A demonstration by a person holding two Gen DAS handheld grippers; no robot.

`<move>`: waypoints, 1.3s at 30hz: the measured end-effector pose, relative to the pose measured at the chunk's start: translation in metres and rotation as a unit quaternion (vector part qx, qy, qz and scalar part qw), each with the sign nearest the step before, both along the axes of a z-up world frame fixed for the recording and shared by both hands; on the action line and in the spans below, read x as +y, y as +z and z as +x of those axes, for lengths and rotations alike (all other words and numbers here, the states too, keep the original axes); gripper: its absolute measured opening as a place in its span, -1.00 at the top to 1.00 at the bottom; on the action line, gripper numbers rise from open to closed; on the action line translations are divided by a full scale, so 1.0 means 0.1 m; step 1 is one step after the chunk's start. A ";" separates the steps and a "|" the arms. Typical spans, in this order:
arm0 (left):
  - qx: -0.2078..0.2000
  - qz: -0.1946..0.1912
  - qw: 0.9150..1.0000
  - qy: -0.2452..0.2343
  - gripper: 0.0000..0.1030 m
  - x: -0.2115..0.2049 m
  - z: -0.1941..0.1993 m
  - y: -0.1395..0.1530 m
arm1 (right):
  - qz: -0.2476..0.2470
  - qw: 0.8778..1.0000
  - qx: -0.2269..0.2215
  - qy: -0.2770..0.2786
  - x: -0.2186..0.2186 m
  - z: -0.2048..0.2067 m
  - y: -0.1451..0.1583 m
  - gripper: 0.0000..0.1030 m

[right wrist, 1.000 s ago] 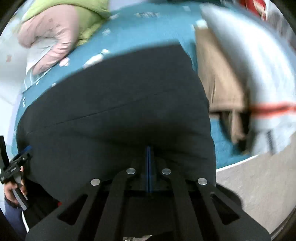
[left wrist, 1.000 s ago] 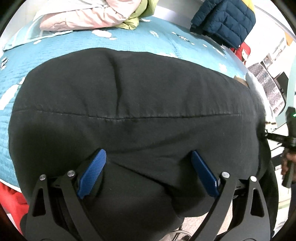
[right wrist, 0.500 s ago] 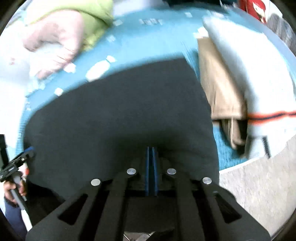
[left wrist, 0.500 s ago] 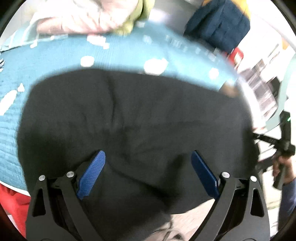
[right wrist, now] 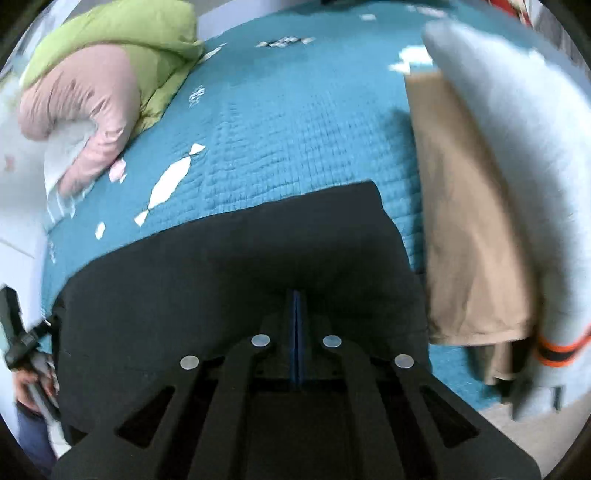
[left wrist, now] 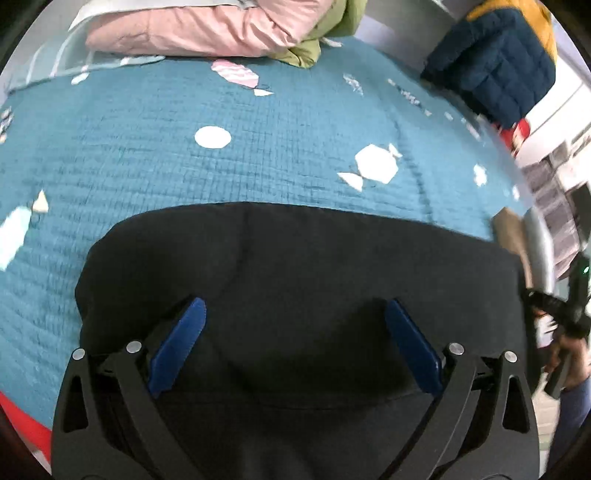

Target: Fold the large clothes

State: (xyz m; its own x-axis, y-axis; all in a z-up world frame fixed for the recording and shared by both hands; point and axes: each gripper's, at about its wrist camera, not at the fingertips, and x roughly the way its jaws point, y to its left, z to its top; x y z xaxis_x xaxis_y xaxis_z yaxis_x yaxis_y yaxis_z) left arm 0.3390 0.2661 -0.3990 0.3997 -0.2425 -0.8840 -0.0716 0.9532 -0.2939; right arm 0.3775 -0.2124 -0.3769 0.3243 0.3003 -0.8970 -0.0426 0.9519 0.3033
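Observation:
A large black garment (left wrist: 295, 258) lies on the teal quilted bed cover (left wrist: 258, 155), its far edge straight across the middle of the left wrist view. My left gripper (left wrist: 295, 317) is open, its blue pads (left wrist: 184, 339) wide apart over the black cloth, which spreads between and under them. In the right wrist view the same black garment (right wrist: 221, 266) fills the lower half. My right gripper (right wrist: 296, 295) is shut on a pinch of its cloth, which puckers toward the tips. A hand holds each gripper: the right gripper (left wrist: 569, 310) shows at one edge, the left gripper (right wrist: 18, 339) at the other.
Pink (left wrist: 199, 29) and green (right wrist: 122, 40) puffer jackets are piled at the bed's far side, and a navy and yellow jacket (left wrist: 495, 59) lies far right. A tan garment (right wrist: 465, 229) and a grey one with an orange stripe (right wrist: 517, 147) lie right of the black garment. Floor (right wrist: 517, 435) shows past the bed's edge.
The black garment has slid toward the near edge of the bed along with both grippers, uncovering much more teal cover beyond it. The right gripper stays shut on it; the left stays open.

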 end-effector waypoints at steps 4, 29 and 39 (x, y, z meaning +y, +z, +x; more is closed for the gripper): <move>0.013 -0.025 1.000 0.003 -0.89 0.12 0.17 -0.15 | 0.006 1.000 0.010 -0.004 0.03 0.13 -0.12 1.00; -0.011 -0.018 1.000 0.018 -0.93 -0.33 -1.35 -0.20 | -0.009 0.981 0.021 0.191 2.06 -0.73 0.05 1.00; -0.019 -0.007 1.000 0.004 -0.93 -0.40 -1.15 -0.31 | -0.007 0.988 0.024 0.152 2.07 -0.67 -0.23 1.00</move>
State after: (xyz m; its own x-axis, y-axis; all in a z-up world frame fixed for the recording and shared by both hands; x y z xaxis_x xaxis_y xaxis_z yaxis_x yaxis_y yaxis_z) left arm 0.2242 0.2259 -0.4301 0.4354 -0.2515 -0.8644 -0.0683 0.9482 -0.3103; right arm 0.3101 -0.0058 -0.3997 0.1776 0.3656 -0.9137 -0.3131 0.9012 0.2997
